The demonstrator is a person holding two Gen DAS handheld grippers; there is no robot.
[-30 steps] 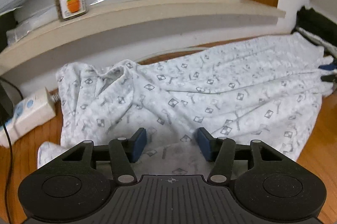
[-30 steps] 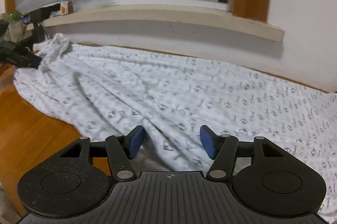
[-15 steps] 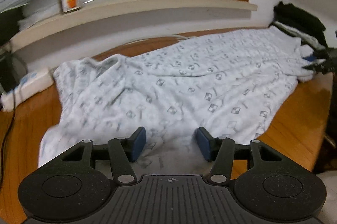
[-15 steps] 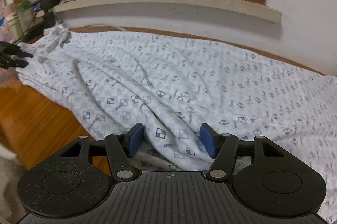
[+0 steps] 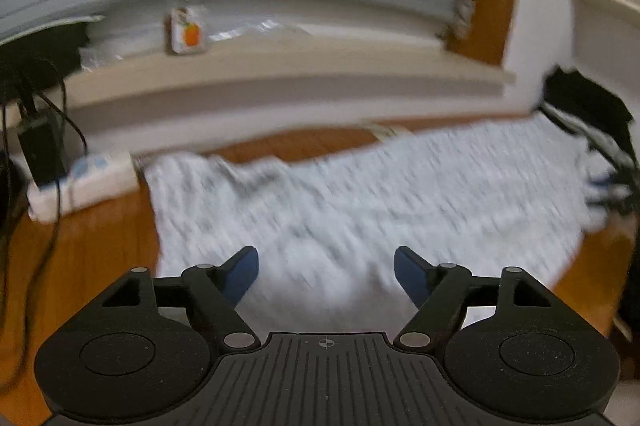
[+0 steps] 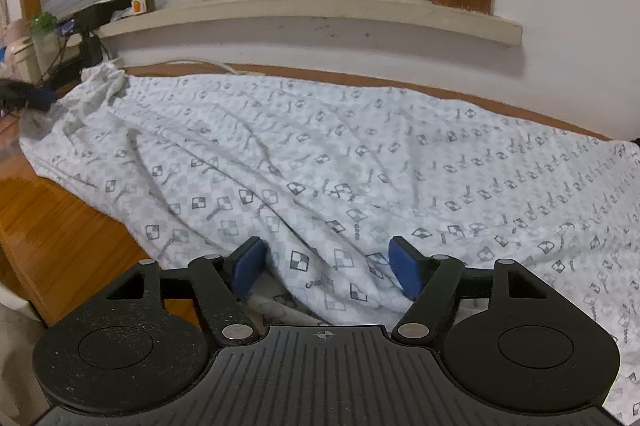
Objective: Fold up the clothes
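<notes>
- The patterned white garment (image 6: 360, 161) lay spread across the wooden table (image 6: 48, 218), filling the middle and right of the right wrist view, with a bunched end at the upper left near the wall.
- In the left wrist view the same garment (image 5: 360, 201) showed blurred across the centre, reaching from centre left to the right edge.
- The right gripper (image 6: 326, 262) sat at the lower centre with its jaws spread apart; a raised fold of cloth lay between the blue pads (image 6: 404, 268), which did not press on it.
- The left gripper (image 5: 326, 276) stood at the lower centre of its own view, jaws released and wide, with cloth beyond them and nothing grasped.
- A small jar with an orange label (image 5: 186, 29) stood on the window sill (image 5: 280, 69) in the upper left.
- A white power strip (image 5: 80, 181) lay on the table at the left edge, just beside the garment's corner.
</notes>
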